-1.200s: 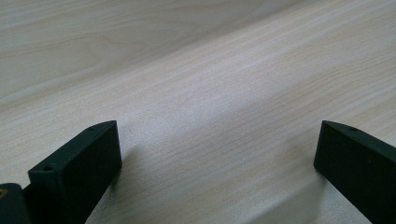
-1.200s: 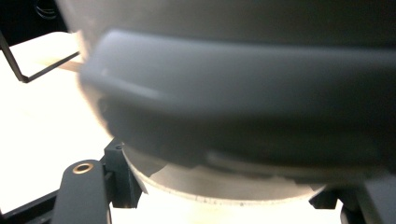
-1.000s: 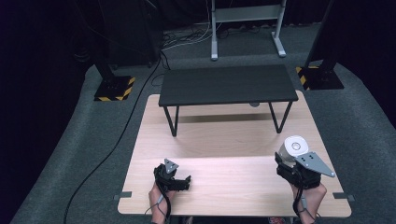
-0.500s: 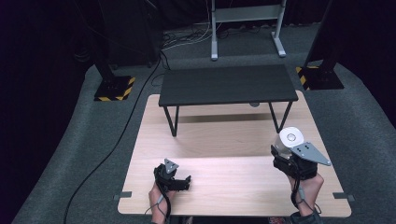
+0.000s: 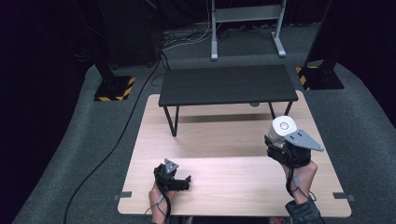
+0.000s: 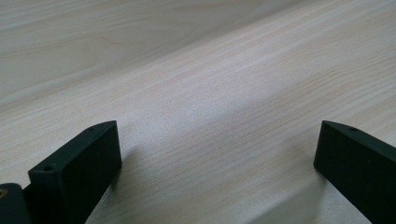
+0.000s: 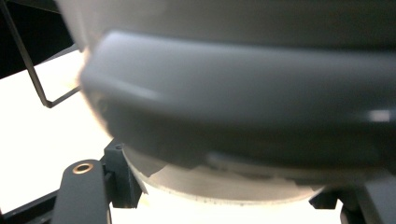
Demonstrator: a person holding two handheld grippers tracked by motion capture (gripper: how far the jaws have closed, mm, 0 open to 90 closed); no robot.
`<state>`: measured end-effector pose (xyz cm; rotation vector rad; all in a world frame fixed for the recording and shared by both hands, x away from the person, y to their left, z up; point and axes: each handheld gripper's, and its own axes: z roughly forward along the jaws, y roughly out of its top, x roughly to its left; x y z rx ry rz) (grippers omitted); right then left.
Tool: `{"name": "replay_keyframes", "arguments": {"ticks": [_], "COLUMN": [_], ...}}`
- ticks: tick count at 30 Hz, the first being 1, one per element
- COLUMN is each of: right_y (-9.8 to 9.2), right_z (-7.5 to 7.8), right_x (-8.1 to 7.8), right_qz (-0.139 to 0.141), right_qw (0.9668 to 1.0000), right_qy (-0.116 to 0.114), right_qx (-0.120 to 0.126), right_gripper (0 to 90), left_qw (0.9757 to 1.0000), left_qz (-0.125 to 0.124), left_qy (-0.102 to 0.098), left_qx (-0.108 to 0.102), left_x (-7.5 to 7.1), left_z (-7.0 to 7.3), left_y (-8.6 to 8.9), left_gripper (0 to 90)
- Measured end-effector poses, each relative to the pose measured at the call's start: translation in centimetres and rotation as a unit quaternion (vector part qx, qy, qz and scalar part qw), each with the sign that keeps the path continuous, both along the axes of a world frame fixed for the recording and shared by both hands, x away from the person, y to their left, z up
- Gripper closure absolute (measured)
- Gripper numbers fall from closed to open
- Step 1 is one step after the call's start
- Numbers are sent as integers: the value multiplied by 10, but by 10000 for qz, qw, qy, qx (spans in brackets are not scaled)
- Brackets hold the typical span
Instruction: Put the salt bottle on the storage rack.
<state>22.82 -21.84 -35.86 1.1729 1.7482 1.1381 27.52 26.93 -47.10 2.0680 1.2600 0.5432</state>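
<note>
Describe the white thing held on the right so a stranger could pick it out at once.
Start at the light wooden table with the small black table on its far half. Near its right edge, the right tongs hold a white cylindrical object. It is the one white thing on the table.

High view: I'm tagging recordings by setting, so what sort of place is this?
Probably a recording studio or lab: dark curtains, stand bases with hazard stripes, grey carpet and a wooden table.

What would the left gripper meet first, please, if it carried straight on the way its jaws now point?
Most likely the wooden tabletop itself: the open left gripper looks down along bare wood, with nothing between or ahead of its jaws. How soon it would touch is unclear.
</note>
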Motion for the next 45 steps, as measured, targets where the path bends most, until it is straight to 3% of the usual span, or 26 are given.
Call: {"name": "replay_keyframes", "arguments": {"ticks": [24,45], "right_y": [20,44], "right_z": [27,55], "right_x": [53,97], "right_qz": [210,430], "right_qw": [9997,9990], "right_qy": [108,135], "right_qx": [-114,-46], "right_gripper": [290,290], "left_qw": [10000,10000], "left_qz": [-2,-32], "left_qy": [2,6], "left_qx": [-3,2], "left_x": [0,0], "left_z": [0,0], "left_y": [0,1], "left_gripper": [2,3]}}
